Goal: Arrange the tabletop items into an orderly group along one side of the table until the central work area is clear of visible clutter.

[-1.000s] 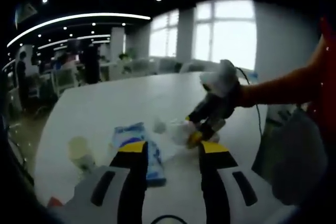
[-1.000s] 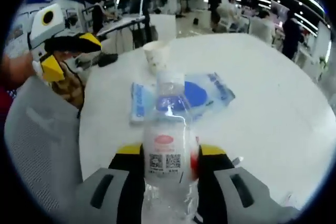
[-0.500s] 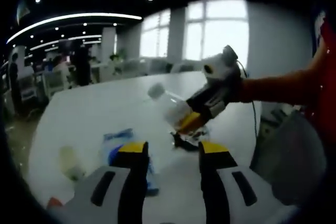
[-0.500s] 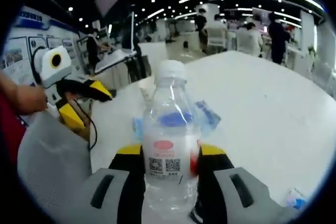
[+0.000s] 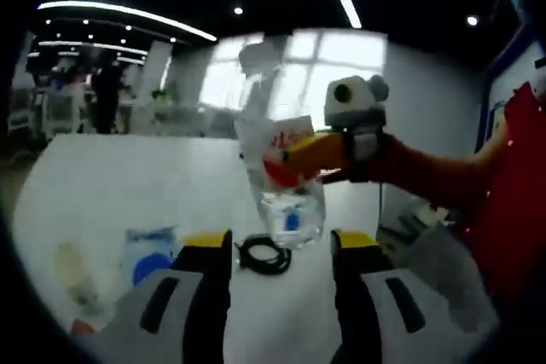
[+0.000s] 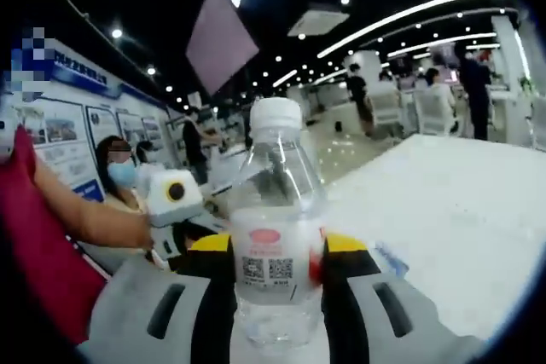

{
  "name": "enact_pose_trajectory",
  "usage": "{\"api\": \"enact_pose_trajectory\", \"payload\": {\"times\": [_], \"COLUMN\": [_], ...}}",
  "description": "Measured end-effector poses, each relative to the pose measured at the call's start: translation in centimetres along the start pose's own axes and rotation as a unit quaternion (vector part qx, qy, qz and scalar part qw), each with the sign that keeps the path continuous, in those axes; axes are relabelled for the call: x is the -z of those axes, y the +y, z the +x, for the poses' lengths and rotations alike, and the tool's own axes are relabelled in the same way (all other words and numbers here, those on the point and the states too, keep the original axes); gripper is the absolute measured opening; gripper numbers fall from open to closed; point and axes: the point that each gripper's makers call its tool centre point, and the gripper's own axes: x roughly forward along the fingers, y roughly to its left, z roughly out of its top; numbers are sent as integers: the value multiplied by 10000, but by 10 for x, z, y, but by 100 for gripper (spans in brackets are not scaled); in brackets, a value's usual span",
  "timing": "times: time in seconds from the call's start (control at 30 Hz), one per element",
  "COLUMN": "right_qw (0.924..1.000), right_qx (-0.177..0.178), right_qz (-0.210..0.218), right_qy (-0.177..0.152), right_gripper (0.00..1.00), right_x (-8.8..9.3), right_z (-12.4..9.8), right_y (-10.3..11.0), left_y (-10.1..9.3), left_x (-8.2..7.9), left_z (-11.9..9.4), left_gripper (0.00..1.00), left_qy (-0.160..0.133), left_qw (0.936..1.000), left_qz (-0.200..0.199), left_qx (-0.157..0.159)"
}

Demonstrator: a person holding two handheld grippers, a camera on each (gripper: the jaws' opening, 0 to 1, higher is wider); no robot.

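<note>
A clear water bottle (image 6: 275, 236) with a white cap stands upright between my right gripper's (image 6: 275, 249) yellow-tipped jaws, which are shut on its labelled middle. In the left gripper view the same bottle (image 5: 281, 164) hangs above the white table (image 5: 128, 185), with the right gripper (image 5: 328, 151) holding it from the right. My left gripper (image 5: 280, 249) is open, low over the table, with nothing between its jaws. A blue packet (image 5: 149, 253) lies flat to its left. A blurred paper cup (image 5: 72, 270) stands further left.
A black coiled cable (image 5: 264, 255) lies on the table under the lifted bottle. A person's red sleeve (image 5: 503, 202) fills the right side. Grey chair backs (image 6: 128, 313) sit near the table's edge. The left gripper (image 6: 175, 219) shows beside the bottle, and a blue packet corner (image 6: 392, 259) to its right.
My right gripper has raised the bottle off the table and tipped it upright. The black cable now shows where the bottle lay. Both views have tilted upward.
</note>
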Motion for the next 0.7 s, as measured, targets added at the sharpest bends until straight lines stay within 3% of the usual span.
{"api": "enact_pose_trajectory", "payload": {"times": [0.2,0.27,0.4,0.6,0.7], "right_qw": [9978,9962,9929,9900,9891], "right_qx": [-559,-768,-1103,-1321,-1378], "right_qz": [118,93,38,-101,-127], "right_qy": [-333,-392,-453,-486,-495], "right_gripper": [37,37,37,37,37], "right_x": [-24,-29,-32,-32,-32], "right_z": [6,6,7,7,7], "right_y": [33,43,62,76,78], "left_y": [-18,-31,-53,-57,-55], "left_x": [-17,-25,-33,-37,-38], "left_z": [-3,-4,-8,-6,-6], "left_gripper": [58,62,54,53,48], "left_qy": [-110,-216,-192,-166,-196], "left_qw": [9983,9953,9875,9872,9870], "left_qz": [-187,-310,-465,-380,-379], "left_qx": [544,890,1492,1539,1547]}}
